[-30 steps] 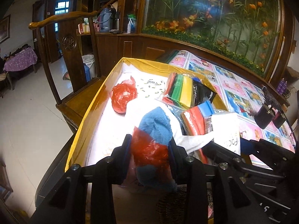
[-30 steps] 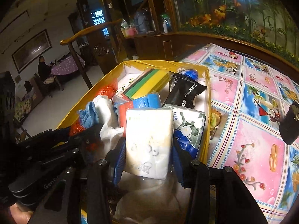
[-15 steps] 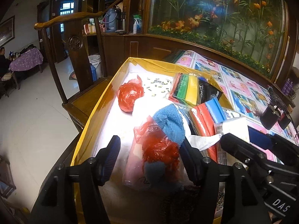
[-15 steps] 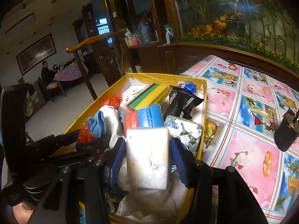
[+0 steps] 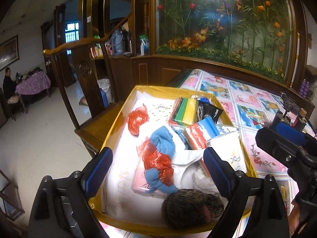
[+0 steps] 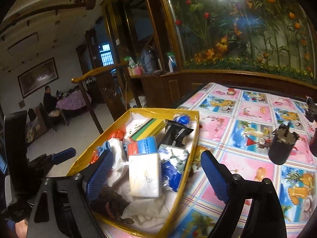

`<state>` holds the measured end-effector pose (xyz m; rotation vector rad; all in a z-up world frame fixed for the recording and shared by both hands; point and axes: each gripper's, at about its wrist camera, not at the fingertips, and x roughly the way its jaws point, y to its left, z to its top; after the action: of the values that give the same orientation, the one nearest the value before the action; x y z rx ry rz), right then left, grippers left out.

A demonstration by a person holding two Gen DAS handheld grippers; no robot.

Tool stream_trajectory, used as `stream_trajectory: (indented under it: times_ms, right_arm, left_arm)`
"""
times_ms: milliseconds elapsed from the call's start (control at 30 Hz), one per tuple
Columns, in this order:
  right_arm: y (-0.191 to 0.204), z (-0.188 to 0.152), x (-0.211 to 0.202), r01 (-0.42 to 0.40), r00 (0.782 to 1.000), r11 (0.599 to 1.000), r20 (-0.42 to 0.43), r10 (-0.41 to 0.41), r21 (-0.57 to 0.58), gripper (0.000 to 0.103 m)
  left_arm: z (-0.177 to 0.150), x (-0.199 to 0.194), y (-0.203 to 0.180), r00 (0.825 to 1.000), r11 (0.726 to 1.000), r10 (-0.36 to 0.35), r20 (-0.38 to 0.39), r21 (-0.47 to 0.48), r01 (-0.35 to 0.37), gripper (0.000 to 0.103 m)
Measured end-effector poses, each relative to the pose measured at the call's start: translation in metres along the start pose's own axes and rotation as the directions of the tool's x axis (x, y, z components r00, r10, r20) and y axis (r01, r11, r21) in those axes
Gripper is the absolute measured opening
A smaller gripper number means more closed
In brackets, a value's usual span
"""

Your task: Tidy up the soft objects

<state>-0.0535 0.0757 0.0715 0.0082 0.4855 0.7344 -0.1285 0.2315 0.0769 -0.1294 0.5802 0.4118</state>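
Note:
A yellow-rimmed box point(image 5: 111, 130) point(image 6: 195, 138) holds the soft things. A blue cloth wrapped in red plastic point(image 5: 160, 162) lies on a pink pack inside it. My left gripper point(image 5: 158, 168) is open and empty above it. A white tissue pack point(image 6: 143, 175) stands in the box beside a blue floral pack point(image 6: 174, 164). My right gripper point(image 6: 156, 170) is open and empty around the white pack without touching it. A dark spiky plush point(image 5: 190, 206) point(image 6: 111, 200) lies at the box's near end.
A wooden chair point(image 5: 87, 103) stands left of the box. The box sits on a pink patterned tablecloth point(image 6: 247, 119). A black cup-like object point(image 6: 281, 146) stands on the cloth to the right. A glass flower cabinet point(image 5: 227, 29) backs the table.
Both grippers opened and let go: the left released the blue cloth bundle, the right released the white tissue pack. Both pulled back and up from the box.

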Motion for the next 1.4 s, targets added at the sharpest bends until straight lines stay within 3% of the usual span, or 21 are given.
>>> stream_trajectory:
  times_ms: [133, 267, 367, 500, 767, 933, 1167, 1400]
  right_arm:
    - [-0.004, -0.007, -0.027, 0.037, 0.998, 0.999, 0.055, -0.035, -0.021, 0.102]
    - [-0.007, -0.019, -0.050, 0.059, 0.995, 0.997, 0.084, -0.055, -0.041, 0.102]
    - [-0.010, -0.029, -0.061, 0.030, 0.997, 0.999, 0.077, -0.027, -0.034, 0.102]
    - [-0.009, -0.040, -0.077, 0.001, 0.995, 0.998, 0.101, 0.005, -0.060, 0.102]
    - [-0.002, -0.046, -0.086, 0.003, 0.993, 0.994, 0.115, 0.010, -0.106, 0.102]
    - [-0.004, -0.045, -0.090, -0.013, 0.991, 0.995, 0.130, 0.026, -0.101, 0.102]
    - [0.000, -0.047, -0.090, 0.041, 0.990, 0.992, 0.139, -0.024, -0.123, 0.102]
    - [-0.001, -0.047, -0.089, 0.044, 0.990, 0.992, 0.138, -0.028, -0.119, 0.102]
  left_arm:
    - [-0.002, -0.018, -0.010, 0.997, 0.999, 0.043, 0.063, 0.018, -0.045, 0.102]
    - [-0.005, -0.032, -0.021, 0.988, 0.992, 0.107, 0.110, 0.056, -0.114, 0.103]
    - [-0.012, -0.035, -0.024, 0.987, 0.989, 0.120, 0.103, 0.072, -0.127, 0.103]
    - [-0.026, -0.039, -0.030, 0.972, 0.968, 0.215, 0.093, 0.111, -0.225, 0.103]
    - [-0.038, -0.059, -0.028, 0.992, 0.989, 0.072, 0.099, 0.119, -0.084, 0.103]
    - [-0.043, -0.066, -0.037, 0.975, 0.979, 0.151, 0.161, 0.114, -0.170, 0.103]
    - [-0.042, -0.057, -0.030, 0.988, 0.991, 0.111, 0.108, 0.060, -0.118, 0.103]
    - [-0.046, -0.053, -0.028, 0.988, 0.991, 0.122, 0.098, 0.051, -0.127, 0.103]
